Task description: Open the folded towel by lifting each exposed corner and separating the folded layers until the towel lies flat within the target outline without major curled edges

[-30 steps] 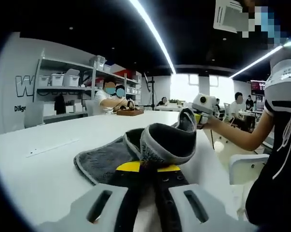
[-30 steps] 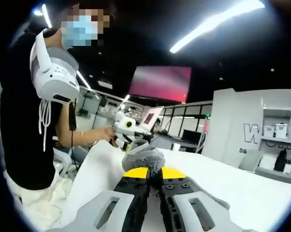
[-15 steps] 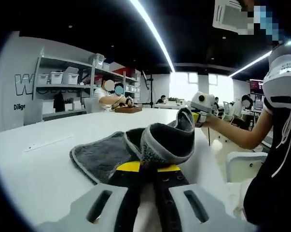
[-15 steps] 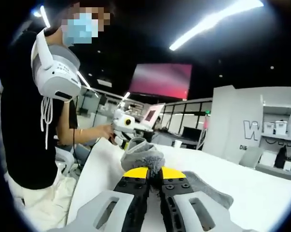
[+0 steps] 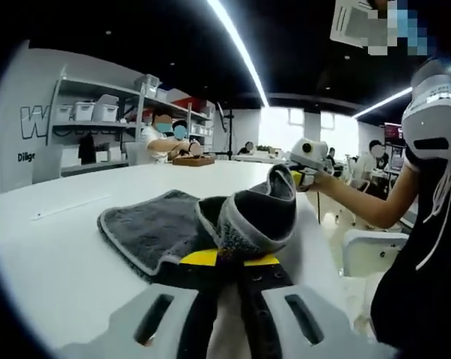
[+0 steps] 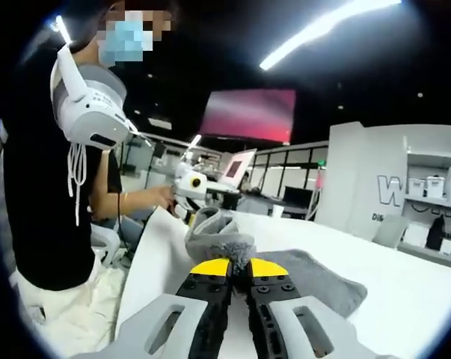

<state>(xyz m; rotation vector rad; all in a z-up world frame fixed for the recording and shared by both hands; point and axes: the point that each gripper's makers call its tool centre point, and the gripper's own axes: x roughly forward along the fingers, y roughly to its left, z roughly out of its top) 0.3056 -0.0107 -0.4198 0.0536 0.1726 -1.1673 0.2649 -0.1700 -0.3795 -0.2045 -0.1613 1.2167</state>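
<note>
A grey towel point(image 5: 158, 228) with a pale hem lies partly on the white table point(image 5: 68, 254), its near edge lifted between two grippers. My left gripper point(image 5: 230, 259) is shut on one corner, and the cloth bulges up just above its yellow tips. The right gripper point(image 5: 304, 176) holds the far corner across the table, in the person's hand. In the right gripper view the right gripper point(image 6: 238, 267) is shut on a fuzzy grey corner of the towel point(image 6: 315, 273), and the left gripper point(image 6: 189, 211) pinches the other end.
The person in black stands at the table's edge point(image 6: 49, 187). Shelving with white bins point(image 5: 83, 112) lines the wall, and seated people point(image 5: 161, 138) work at a far table. A white chair point(image 5: 363, 250) stands beside the table.
Both views have dropped a little toward the table. More of the towel now spreads flat on the surface, with the flat part wider than before. Both grippers keep their hold.
</note>
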